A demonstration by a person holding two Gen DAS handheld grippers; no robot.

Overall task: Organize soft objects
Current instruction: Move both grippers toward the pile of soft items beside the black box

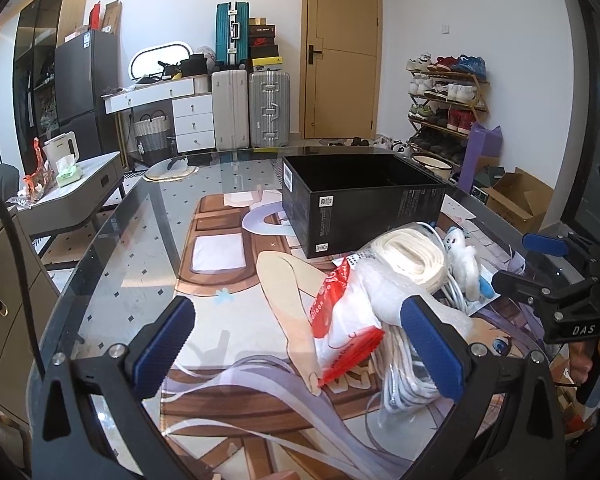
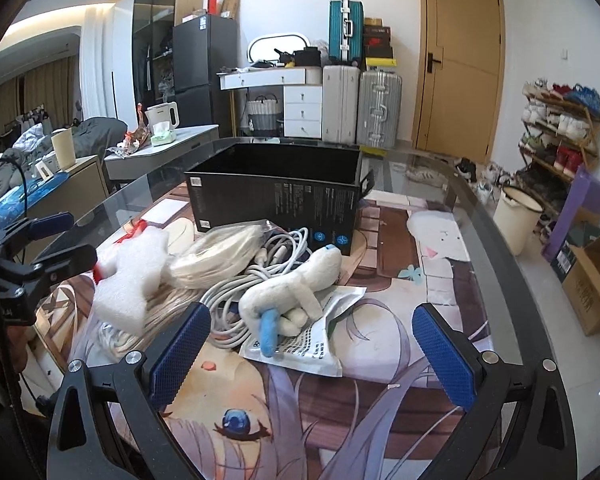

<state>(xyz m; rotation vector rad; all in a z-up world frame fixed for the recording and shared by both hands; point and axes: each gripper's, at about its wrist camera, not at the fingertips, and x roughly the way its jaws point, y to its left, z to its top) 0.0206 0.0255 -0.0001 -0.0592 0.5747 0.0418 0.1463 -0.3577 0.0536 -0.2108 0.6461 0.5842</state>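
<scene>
Nothing packed yet: both my grippers, left (image 1: 296, 344) and right (image 2: 312, 344), hover with jaws released, empty; next, grasp the plush (image 2: 292, 292) for the box (image 2: 276, 200)

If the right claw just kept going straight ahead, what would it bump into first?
Probably the plush toy, lying on a white packet just ahead of the open right claw. Depth is hard to judge.
</scene>
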